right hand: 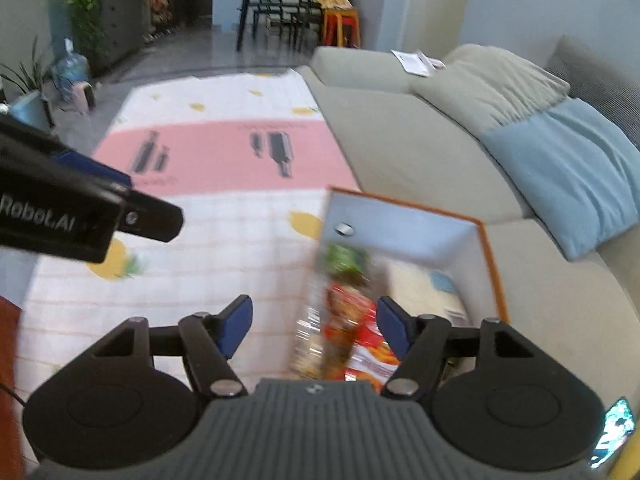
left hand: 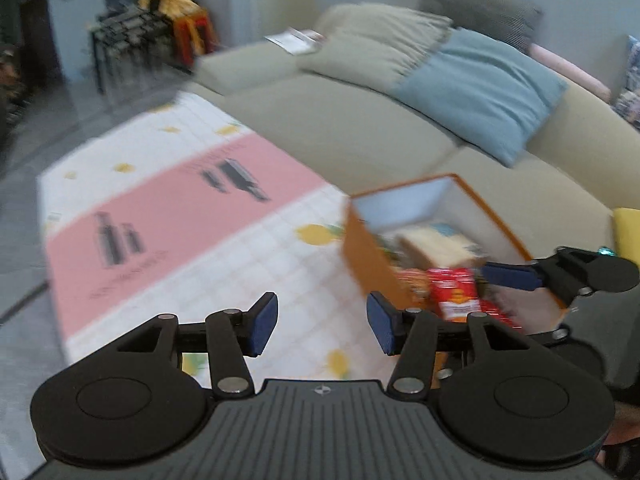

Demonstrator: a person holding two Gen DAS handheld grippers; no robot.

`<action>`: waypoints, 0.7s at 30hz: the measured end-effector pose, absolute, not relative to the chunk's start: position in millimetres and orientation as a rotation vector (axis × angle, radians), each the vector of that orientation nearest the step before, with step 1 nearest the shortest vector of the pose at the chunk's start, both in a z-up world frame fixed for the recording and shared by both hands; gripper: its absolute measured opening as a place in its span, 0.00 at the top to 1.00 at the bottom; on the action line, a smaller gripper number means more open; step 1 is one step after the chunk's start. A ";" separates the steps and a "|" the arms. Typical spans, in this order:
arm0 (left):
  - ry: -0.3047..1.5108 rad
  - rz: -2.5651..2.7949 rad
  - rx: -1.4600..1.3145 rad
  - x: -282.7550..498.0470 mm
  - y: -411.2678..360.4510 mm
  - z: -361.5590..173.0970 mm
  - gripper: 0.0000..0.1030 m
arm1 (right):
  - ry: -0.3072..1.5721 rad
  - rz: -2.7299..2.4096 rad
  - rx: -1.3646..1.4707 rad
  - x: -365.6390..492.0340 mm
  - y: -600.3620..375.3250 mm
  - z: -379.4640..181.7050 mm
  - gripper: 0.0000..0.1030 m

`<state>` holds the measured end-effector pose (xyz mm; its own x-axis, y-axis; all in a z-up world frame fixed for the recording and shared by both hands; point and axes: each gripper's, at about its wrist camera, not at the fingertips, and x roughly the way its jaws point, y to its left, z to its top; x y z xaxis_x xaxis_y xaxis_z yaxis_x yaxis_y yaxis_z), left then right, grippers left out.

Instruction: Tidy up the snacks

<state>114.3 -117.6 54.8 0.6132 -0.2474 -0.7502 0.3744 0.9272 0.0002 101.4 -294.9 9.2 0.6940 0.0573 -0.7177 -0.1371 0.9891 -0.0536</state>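
Left tool (left hand: 322, 322): jaws spread with nothing between the blue pads; it hung over the patterned mat, just left of the box.
Right tool (right hand: 315, 322): jaws spread, pads pressing on nothing; the blurred snack packets showed in the gap between them, lower down in the box.
Box (right hand: 490, 264): orange outside, pale inside, open at the top; it stood at the mat's edge, against the front of the sofa.
Snacks: a red packet (left hand: 454, 292) lay at the near end of the box, a pale packet (left hand: 438, 248) behind it; from the right wrist view a green-topped packet (right hand: 344, 260) and an orange-red one (right hand: 360, 340) lay along the box's left wall. Motion blur hid their labels.
Mat (left hand: 168, 216): white grid with yellow fruit prints and a pink band, spread on the floor.
Sofa (left hand: 360, 128): beige, with a beige cushion (left hand: 372, 40) and a blue cushion (left hand: 480, 84) side by side.
Far end of room: dark table (right hand: 272, 0) with orange stools (right hand: 340, 26) beside it.
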 end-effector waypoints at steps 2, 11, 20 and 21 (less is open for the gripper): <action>0.802 -0.305 0.192 106.5 -100.6 57.3 0.40 | 0.773 0.125 -0.087 96.4 -278.3 15.5 0.35; 0.708 -0.108 0.255 71.9 -48.1 43.4 0.37 | 0.685 0.108 -0.033 58.9 -220.9 23.5 0.28; 0.759 -0.076 0.258 63.4 -31.0 8.7 0.37 | 0.691 0.045 -0.039 27.7 -194.9 -1.3 0.24; 0.768 -0.077 0.260 62.5 -29.1 4.7 0.37 | 0.709 0.040 -0.030 27.2 -195.2 -6.5 0.24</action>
